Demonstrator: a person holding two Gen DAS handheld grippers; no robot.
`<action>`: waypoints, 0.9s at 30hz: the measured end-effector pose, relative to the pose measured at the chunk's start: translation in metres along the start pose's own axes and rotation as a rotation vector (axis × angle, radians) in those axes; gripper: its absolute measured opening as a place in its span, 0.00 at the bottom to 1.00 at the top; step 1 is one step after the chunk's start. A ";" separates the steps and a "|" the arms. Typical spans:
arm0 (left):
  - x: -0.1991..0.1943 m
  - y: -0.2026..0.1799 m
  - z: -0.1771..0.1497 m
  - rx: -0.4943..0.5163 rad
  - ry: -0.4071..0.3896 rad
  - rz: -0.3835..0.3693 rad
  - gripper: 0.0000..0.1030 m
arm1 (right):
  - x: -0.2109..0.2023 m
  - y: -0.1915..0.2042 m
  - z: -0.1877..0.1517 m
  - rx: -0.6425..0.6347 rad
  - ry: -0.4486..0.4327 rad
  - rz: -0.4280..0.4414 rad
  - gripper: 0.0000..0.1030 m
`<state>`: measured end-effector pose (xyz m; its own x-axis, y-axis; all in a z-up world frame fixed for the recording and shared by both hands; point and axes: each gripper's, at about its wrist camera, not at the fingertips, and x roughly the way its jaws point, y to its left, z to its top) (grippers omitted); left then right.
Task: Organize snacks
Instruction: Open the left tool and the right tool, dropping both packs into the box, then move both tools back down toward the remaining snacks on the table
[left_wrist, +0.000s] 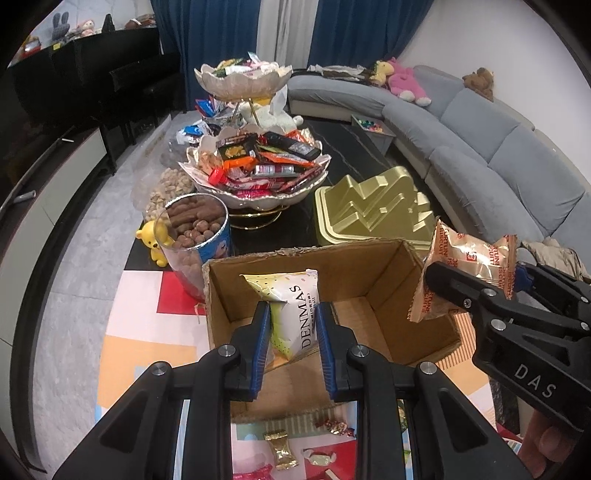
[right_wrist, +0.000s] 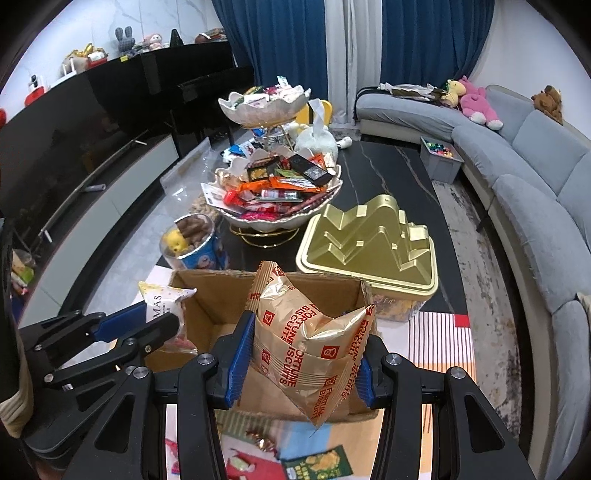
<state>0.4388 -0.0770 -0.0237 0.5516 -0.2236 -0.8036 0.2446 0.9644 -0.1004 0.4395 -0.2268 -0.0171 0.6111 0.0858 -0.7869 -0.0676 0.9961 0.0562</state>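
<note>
An open cardboard box (left_wrist: 388, 291) (right_wrist: 207, 306) stands on the table in front of both grippers. My left gripper (left_wrist: 293, 321) (right_wrist: 162, 321) is shut on a white and green Denmas snack packet (left_wrist: 291, 310) (right_wrist: 162, 295), held over the box's near left part. My right gripper (right_wrist: 301, 350) (left_wrist: 476, 280) is shut on a gold Fortune Biscuit bag (right_wrist: 306, 332) (left_wrist: 469, 266), held over the box's right wall. The inside of the box shows bare cardboard where I see it.
Behind the box stand a two-tier bowl stand heaped with snacks (left_wrist: 258, 166) (right_wrist: 273, 192), a tub of chocolate sticks (left_wrist: 195, 229), a yellow bear figure (left_wrist: 155, 240) and a gold lidded box (left_wrist: 373, 210) (right_wrist: 369, 243). Wrapped candies (left_wrist: 280, 446) lie near me. A grey sofa (left_wrist: 480, 147) curves at right.
</note>
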 end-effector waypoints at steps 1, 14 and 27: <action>0.004 0.000 0.001 0.004 0.010 0.003 0.25 | 0.003 0.000 0.000 0.000 0.005 -0.001 0.47; 0.004 0.006 0.000 -0.012 0.008 0.043 0.65 | 0.008 -0.006 0.004 0.023 0.002 -0.020 0.78; -0.023 0.012 -0.002 -0.012 -0.031 0.081 0.73 | -0.014 -0.012 -0.006 0.041 -0.033 -0.050 0.78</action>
<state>0.4272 -0.0603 -0.0073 0.5940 -0.1489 -0.7906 0.1884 0.9811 -0.0432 0.4272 -0.2397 -0.0098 0.6383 0.0359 -0.7690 -0.0042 0.9991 0.0431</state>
